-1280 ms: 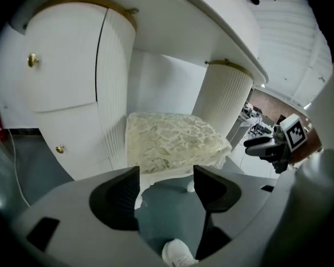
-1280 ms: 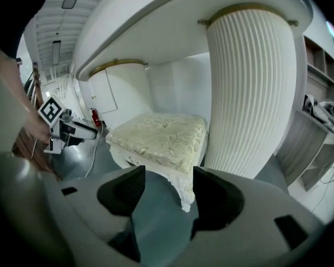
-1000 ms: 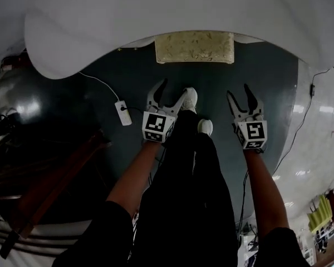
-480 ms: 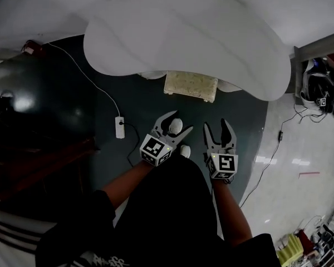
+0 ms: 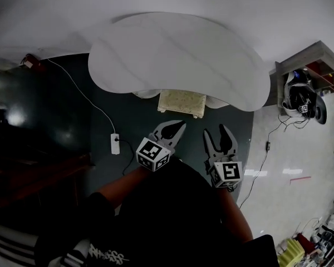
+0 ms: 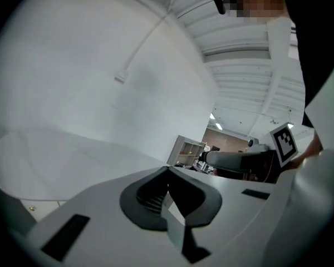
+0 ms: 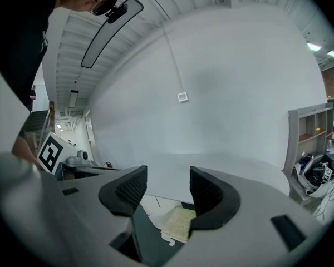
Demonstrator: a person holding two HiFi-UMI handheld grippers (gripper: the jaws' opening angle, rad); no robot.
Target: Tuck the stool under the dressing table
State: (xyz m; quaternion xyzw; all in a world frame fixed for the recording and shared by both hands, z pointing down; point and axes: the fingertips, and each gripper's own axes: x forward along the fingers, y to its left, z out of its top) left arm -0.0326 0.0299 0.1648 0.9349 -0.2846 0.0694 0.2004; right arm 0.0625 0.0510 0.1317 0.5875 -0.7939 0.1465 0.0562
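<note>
The cream cushioned square stool (image 5: 181, 102) is seen partly tucked beneath the white oval dressing surface (image 5: 178, 54); the left tongs (image 6: 168, 174) are closed on nothing; the right tongs (image 7: 168, 183) are held apart, empty; any remaining push is probably best applied squarely by both.

A: Stool (image 5: 181, 102) visibility?
B: Mostly hidden under dressing table (image 5: 178, 54) top; legs hidden too.
A: Close up?
B: Right gripper (image 7: 167, 191) jaw covers part of it. Shelf (image 5: 303, 57) items too small to tell.

white power strip (image 5: 115, 143) on dark floor (image 5: 50, 110), shelf (image 5: 301, 57) right
</note>
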